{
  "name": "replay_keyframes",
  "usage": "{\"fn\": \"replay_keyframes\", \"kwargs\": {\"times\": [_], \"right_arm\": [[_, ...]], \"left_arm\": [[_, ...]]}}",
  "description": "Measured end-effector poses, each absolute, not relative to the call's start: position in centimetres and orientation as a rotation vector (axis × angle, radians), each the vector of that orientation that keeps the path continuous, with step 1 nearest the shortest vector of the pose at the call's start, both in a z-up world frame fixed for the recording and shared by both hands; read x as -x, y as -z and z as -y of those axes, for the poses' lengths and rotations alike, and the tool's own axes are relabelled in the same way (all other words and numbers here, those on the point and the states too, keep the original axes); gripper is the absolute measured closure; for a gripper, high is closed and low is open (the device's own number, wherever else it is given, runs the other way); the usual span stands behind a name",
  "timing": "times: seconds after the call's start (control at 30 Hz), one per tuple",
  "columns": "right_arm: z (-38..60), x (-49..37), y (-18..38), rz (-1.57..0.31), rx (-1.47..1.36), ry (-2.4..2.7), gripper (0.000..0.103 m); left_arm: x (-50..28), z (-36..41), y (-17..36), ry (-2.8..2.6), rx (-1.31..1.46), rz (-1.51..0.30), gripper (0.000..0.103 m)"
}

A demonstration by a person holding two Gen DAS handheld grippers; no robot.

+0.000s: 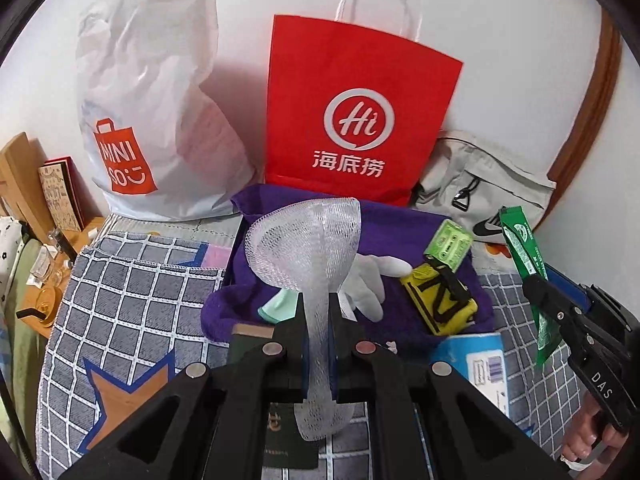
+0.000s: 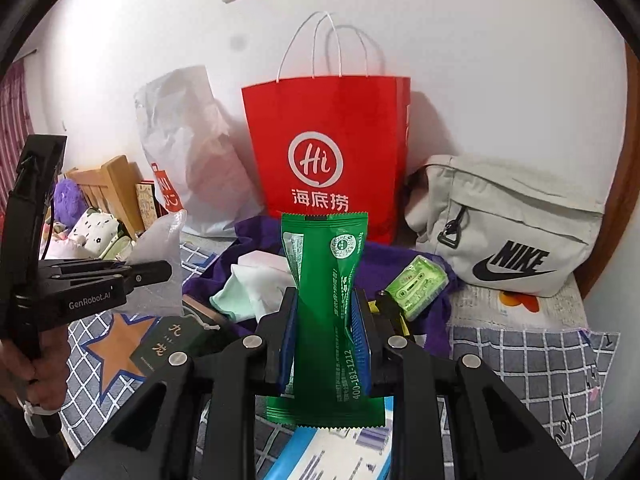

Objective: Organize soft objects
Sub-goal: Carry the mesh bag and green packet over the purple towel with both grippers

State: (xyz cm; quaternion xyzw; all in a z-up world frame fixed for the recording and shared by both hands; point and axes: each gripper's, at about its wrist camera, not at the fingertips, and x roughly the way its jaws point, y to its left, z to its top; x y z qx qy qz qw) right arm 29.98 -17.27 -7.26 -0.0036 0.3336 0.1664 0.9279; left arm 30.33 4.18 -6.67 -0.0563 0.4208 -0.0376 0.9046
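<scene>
My left gripper (image 1: pixel 316 304) is shut on a white foam net sleeve (image 1: pixel 304 240) that stands up between its fingers and flares out above them. My right gripper (image 2: pixel 324 300) is shut on a green snack packet (image 2: pixel 326 280), held upright. Both hang over a purple cloth (image 1: pixel 404 220) on the checked bed cover. On the cloth lie a white glove (image 1: pixel 372 280), a yellow strap item (image 1: pixel 440 304) and a small green cassette-print box (image 1: pixel 448 246). The right gripper (image 1: pixel 536 284) and the packet (image 1: pixel 520 240) also show at the right edge of the left wrist view.
Against the wall stand a white plastic Miniso bag (image 1: pixel 152 120), a red paper bag (image 1: pixel 360 112) and a grey Nike pouch (image 2: pixel 508 232). A blue-white box (image 1: pixel 476 356) and a dark green booklet (image 2: pixel 168 344) lie near the grippers. A wooden shelf (image 1: pixel 24 176) with clutter is on the left.
</scene>
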Motion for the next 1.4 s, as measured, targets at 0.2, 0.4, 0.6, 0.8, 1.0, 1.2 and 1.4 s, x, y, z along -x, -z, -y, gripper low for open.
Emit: {"fn": "replay_keyframes", "kwargs": {"times": [0.2,0.4,0.6,0.8,1.0,1.2,1.4], "right_arm": [[16.8,-32.4,8.5,-0.704,0.009,-0.358,0.077],[16.8,-34.4,8.8,-0.722,0.007,-0.363,0.077],[16.9,-36.7,8.9,-0.737,0.004,-0.352,0.077],[17.0,-39.1,9.9,-0.769,-0.001,-0.343,0.077],[17.1,-41.2,11.9,-0.816,-0.014,-0.339,0.077],[17.7,-42.1,12.6,-0.824,-0.020,-0.326,0.077],[18.0,-43.3,14.1,-0.879,-0.038,-0.336,0.077]], "left_arm": [[-32.3,-4.9,7.0,0.054,0.125,-0.883,0.096],[-34.0,-5.6,7.2,0.035,0.137,-0.885,0.096],[-36.0,-5.4,7.6,0.051,0.142,-0.891,0.096],[-38.4,-4.7,8.5,0.083,0.145,-0.917,0.096],[-40.0,-3.5,9.7,0.113,0.140,-0.943,0.096],[-40.7,-2.7,11.1,0.130,0.117,-0.969,0.096],[-41.7,-2.7,12.6,0.130,0.119,-1.003,0.096]]}}
